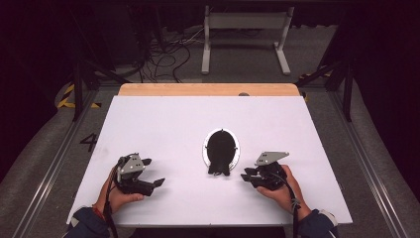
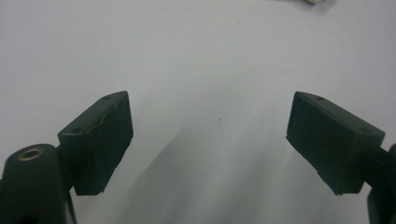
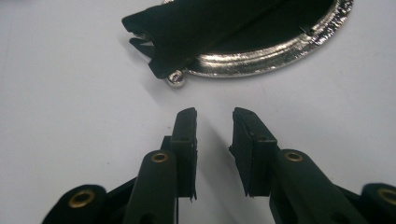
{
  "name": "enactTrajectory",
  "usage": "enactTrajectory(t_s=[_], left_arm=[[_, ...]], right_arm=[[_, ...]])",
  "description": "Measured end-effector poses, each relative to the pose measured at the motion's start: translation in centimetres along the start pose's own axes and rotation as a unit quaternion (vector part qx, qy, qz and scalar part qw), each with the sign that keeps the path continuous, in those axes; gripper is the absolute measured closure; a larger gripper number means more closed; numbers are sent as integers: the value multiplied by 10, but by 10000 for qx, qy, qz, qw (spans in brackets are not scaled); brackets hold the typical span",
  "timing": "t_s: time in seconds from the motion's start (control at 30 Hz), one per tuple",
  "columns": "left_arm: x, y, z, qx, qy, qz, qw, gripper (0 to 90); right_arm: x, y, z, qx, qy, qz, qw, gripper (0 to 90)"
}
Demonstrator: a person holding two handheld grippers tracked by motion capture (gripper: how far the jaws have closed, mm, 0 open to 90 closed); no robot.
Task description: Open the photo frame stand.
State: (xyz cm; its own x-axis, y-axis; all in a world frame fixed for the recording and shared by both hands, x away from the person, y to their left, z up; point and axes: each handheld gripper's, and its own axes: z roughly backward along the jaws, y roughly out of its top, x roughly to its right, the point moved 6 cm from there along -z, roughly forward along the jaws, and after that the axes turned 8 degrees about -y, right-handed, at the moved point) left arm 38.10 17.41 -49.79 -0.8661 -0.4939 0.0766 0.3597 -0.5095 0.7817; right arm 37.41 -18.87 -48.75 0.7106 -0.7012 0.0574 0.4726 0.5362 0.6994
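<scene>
High view shows my two hands low on the white worktop. Between them, a bit farther up, lies a shiny oval frame with a black pouch in it. It looks like a small clasp purse, but I can't be sure from so far.

My left tongs stand wide open with nothing in them. In the left gripper view I see bare worktop between the two black pads. They are well apart from the purse.

My right tongs are near the purse's bottom end. In the right gripper view they point at a little silver ball on the frame edge. The jaws stand a small way apart and hold nothing. The ball is just ahead of the tips, not touching.

What can go wrong? The ball is tiny and smooth. If I close on it a bit off to one side, the pads may slip off and snap shut on air. The frame is light and lies loose, so a push from my right tongs may slide it away or spin it, since my left tongs are too far off to hold it in place. The black cloth sticks out beside the ball, so I may pinch cloth and drag the whole purse instead.
</scene>
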Motion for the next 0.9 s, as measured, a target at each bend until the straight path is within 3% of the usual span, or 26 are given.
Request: enactTrajectory(t_s=[0.33, 0.67, 0.9], left_arm=[[3, 0, -2, -33, 16, -52, 10000, 150], [6, -1, -2, -65, -74, -84, 9999, 150], [7, -2, -2, -90, -68, -55, 9999, 150]], right_arm=[[-24, 10, -13, -69, 183, 277, 9994, 679], [-28, 16, -24, -137, 225, 237, 9994, 680], [-28, 19, -28, -113, 92, 196, 9997, 682]])
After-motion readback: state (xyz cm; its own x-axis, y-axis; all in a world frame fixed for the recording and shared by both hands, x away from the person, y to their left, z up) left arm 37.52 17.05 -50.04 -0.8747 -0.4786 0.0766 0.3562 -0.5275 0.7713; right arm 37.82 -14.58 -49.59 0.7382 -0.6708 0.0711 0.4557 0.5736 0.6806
